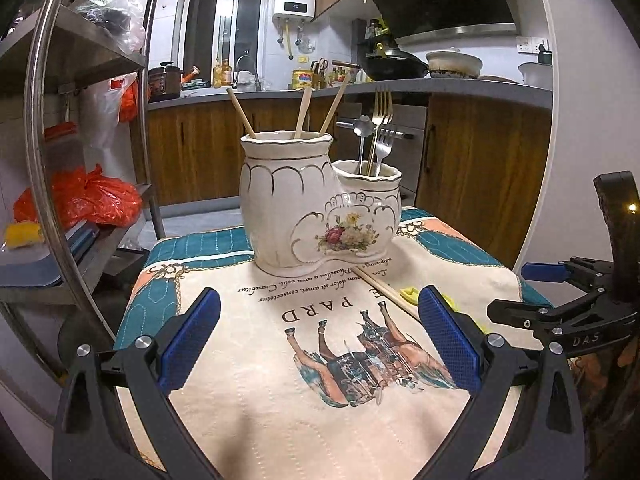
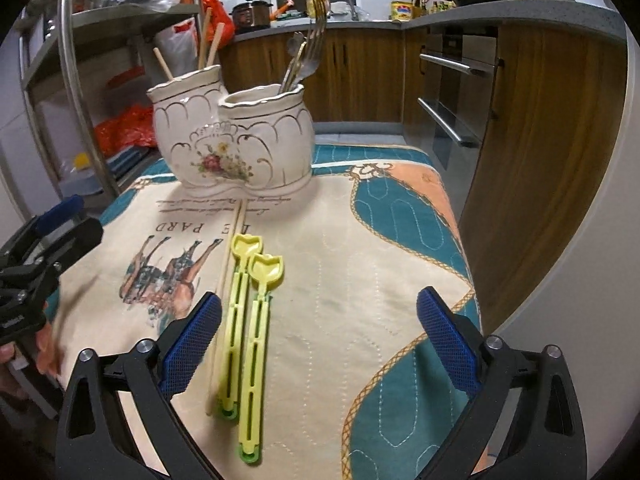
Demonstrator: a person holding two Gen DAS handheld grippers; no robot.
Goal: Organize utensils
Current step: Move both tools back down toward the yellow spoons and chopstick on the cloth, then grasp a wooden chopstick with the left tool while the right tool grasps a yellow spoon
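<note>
Both grippers hang empty over the cloth-covered surface (image 2: 360,280), fingers spread wide: left gripper (image 1: 320,336), right gripper (image 2: 320,340). Judging by the layout, a pick-up comes next: two yellow-green utensils (image 2: 252,332) and a wooden chopstick (image 2: 226,292) lie touching, just ahead of the right gripper. The ceramic holder (image 2: 236,140) behind already carries chopsticks and forks. Isolating one piece looks fiddly.

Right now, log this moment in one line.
left gripper open, empty | right gripper open | yellow tongs, chopstick on cloth | holder upright
</note>
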